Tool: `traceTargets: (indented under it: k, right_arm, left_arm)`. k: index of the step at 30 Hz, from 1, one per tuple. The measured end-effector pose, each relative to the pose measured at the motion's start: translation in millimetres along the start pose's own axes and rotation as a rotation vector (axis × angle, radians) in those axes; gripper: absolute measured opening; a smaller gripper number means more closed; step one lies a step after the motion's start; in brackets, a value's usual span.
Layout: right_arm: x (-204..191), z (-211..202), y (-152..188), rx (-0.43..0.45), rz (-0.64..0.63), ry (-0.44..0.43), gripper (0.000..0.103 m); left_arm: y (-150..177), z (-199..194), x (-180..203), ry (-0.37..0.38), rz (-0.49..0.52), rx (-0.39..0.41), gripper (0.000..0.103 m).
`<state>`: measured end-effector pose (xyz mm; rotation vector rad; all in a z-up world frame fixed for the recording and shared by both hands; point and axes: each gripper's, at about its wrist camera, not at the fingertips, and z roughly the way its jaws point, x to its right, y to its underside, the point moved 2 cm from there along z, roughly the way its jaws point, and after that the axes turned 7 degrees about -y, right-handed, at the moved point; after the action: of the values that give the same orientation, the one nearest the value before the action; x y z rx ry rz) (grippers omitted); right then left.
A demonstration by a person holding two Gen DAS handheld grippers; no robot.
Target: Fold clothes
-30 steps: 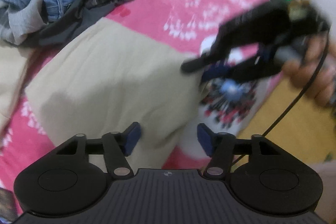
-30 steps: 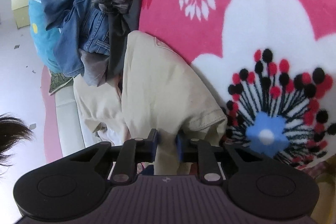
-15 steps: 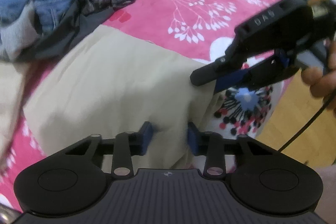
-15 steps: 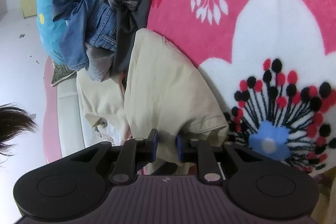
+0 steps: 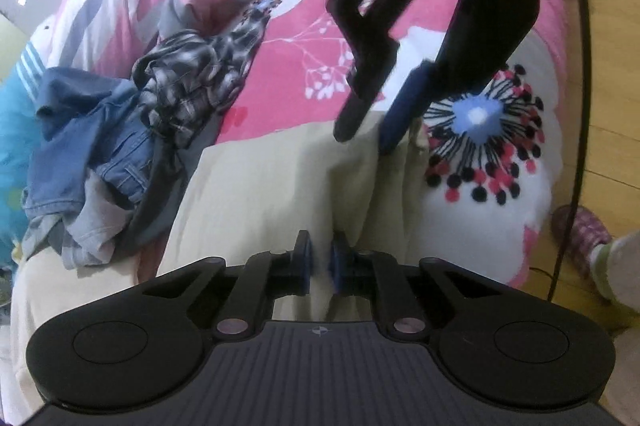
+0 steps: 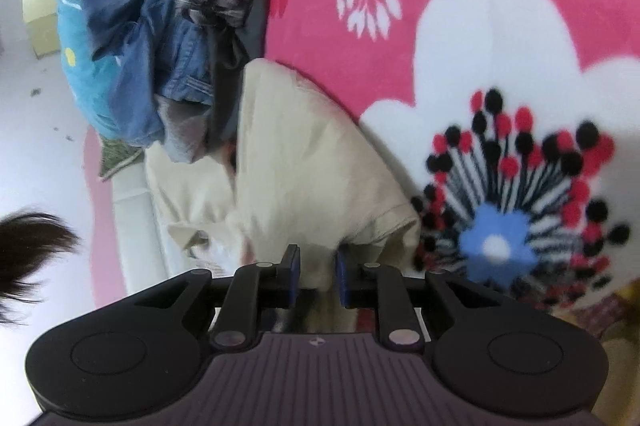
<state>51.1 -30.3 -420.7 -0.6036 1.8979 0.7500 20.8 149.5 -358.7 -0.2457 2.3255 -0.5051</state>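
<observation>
Your left gripper [image 5: 319,262] has just been closing its fingers, now pinching a fold of the beige garment [image 5: 280,186], which is lying creased on the pink flowered blanket [image 5: 304,38]; your right gripper [image 6: 317,276] is gripping its hemmed edge between narrow fingers.

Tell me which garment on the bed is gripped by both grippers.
The beige garment, spread flat nearest the cameras. The left gripper and right gripper both pinch its edge; the plaid shirt and denim jeans lie heaped, untouched.
</observation>
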Motion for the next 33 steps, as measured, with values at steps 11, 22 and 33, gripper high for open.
traceTargets:
  k: [11,22,33]
  right_arm:
    - [-2,26,13,-0.123,0.116,-0.066,0.030]
    - [1,44,6,-0.020,0.060,0.032,0.027]
    - [-22,40,13,-0.055,-0.193,0.051,0.012]
  left_arm:
    - [1,-1,0,-0.039,-0.020,0.012,0.010]
    - [16,-7,8,-0.027,-0.043,-0.046,0.014]
    - [33,-18,7,-0.103,-0.020,-0.053,0.013]
